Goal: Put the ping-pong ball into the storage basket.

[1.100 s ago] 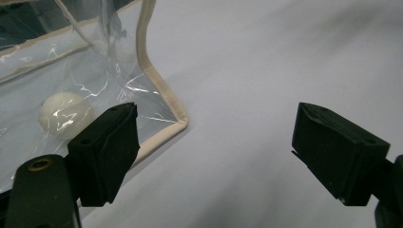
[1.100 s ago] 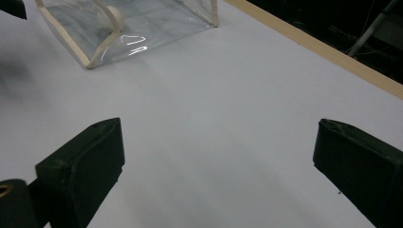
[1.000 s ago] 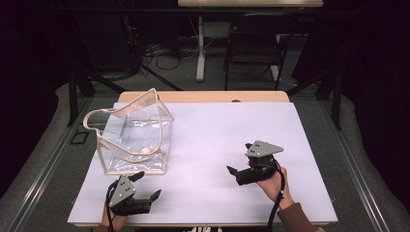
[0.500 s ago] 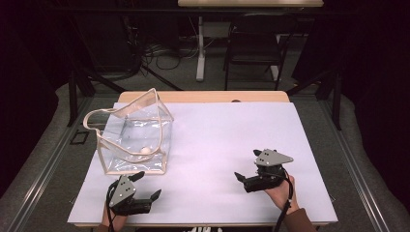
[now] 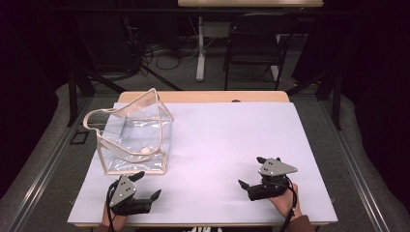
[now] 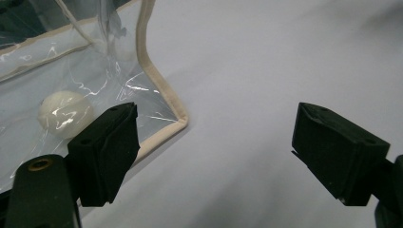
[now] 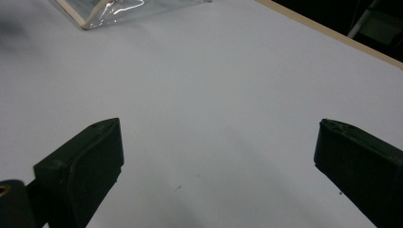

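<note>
Where the clear bag [image 5: 134, 135] stands at the left of the white table [image 5: 217, 140], I read its contents only through wrinkled, glaring plastic: a small pale ball [image 5: 145, 151] lies on the bag's floor near its front wall. In the high view, that ball is little more than a light dot. The left gripper view shows it larger [image 6: 65, 113], round and off-white, behind the bag's beige-trimmed corner [image 6: 161, 102], though its left black jaw covers part of the wall just beside it. My left gripper [image 5: 145, 185] rests near the table's front edge, just before the bag, jaws spread wide and holding nothing. My right gripper [image 5: 252, 171] sits well apart at the front right, likewise wide open and empty. The right gripper view catches one cut-off corner of the bag [image 7: 126, 9] at its top edge; the ball cannot be made out there. My hands are cut off by the high view's lower border.
</note>
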Demonstrator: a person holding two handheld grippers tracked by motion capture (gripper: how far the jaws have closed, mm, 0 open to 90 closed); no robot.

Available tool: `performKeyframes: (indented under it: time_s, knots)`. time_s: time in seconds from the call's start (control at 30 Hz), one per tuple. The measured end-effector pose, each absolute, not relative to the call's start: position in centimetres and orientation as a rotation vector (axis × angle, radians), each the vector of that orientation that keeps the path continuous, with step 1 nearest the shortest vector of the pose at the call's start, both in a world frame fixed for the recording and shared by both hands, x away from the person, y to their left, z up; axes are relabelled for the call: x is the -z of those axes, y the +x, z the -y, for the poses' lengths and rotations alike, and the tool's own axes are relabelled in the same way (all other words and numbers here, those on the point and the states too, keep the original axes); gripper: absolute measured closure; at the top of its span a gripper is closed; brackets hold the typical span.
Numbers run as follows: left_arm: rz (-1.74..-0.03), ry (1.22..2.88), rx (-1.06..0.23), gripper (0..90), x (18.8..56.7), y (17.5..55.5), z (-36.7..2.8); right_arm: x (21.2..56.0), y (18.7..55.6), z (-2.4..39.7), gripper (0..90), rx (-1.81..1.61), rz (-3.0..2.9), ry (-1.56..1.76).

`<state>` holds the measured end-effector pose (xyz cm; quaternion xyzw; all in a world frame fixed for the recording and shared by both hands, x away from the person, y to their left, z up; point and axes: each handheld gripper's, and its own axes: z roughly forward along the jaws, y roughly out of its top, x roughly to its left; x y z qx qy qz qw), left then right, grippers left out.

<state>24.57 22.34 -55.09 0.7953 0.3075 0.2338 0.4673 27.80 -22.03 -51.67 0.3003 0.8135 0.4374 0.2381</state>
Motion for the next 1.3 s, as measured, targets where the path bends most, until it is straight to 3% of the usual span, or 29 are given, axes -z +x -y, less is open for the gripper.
performKeyframes:
  time_s: [1.3]
  knots:
    - [-0.746,1.966,-0.577,16.1,55.2,24.5,-22.2,54.3,23.6,24.9,1.6,-1.201,-2.152,0.828]
